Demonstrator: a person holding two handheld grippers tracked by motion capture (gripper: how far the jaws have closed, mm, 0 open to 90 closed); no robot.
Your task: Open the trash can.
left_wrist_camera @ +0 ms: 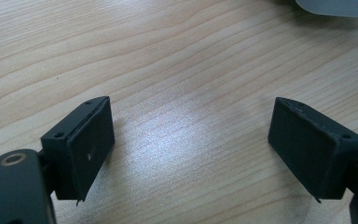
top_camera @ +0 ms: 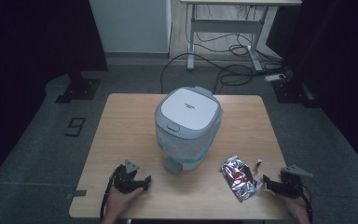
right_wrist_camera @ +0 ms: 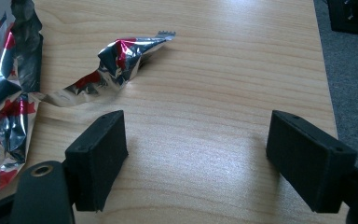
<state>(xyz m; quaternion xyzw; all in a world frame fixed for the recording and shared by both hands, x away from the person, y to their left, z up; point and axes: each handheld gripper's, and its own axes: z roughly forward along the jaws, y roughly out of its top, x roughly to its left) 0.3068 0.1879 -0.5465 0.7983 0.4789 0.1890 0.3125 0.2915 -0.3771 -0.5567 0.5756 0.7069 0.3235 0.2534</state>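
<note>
A small white and grey bin with its lid down and a pale liner stands mid-table, its pedal facing me. To its right lies a crumpled silver and red foil wrapper, with a small torn scrap beside it. My left gripper rests near the front edge, left of the bin. Its jaws are open over bare wood. My right gripper sits just right of the wrapper. It is open, with nothing between the jaws. The wrapper and a twisted foil strip lie ahead-left of it.
The wooden table ends close to the right of my right gripper, with grey carpet beyond. A corner of the bin shows far ahead of the left jaws. Cables and a desk frame stand on the floor behind the table.
</note>
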